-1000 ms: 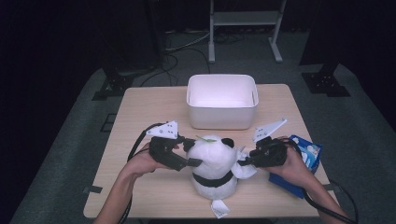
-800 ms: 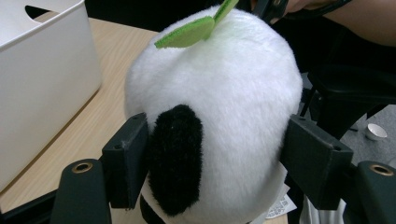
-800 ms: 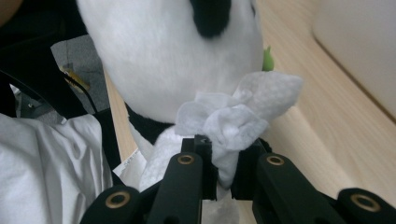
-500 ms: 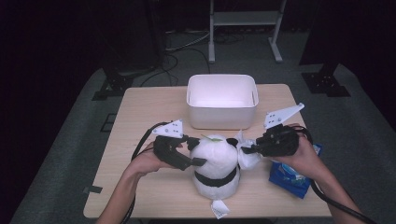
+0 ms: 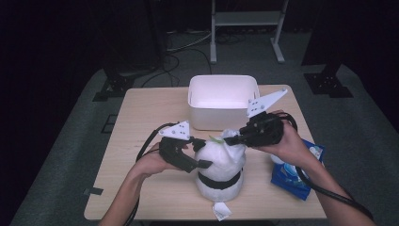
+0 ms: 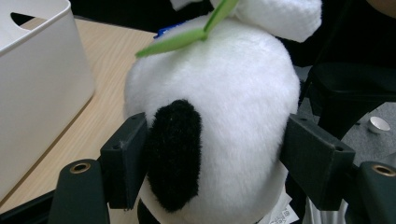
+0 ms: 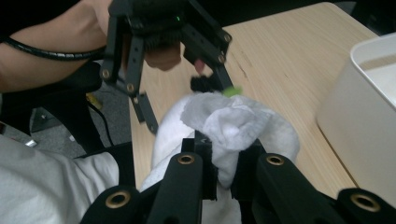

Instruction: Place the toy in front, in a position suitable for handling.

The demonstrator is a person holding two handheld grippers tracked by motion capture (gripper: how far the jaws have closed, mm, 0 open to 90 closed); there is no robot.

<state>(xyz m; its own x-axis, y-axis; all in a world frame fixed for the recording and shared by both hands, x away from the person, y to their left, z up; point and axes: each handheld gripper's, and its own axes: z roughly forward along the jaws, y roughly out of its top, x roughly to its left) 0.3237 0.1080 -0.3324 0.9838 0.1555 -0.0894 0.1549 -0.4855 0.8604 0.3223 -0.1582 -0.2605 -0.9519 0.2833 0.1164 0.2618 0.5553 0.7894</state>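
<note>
A plush panda (image 5: 220, 170) sits clamped between the left gripper (image 6: 212, 161) (head-high); the right gripper (image 7: 223, 164) pinches its white cloth (image 7: 238, 127).

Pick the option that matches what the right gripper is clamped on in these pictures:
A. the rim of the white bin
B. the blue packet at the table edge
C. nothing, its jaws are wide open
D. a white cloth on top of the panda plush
D: in the right gripper view the right gripper has its jaws pinched on the white cloth, which sits on top of the panda plush.
</note>
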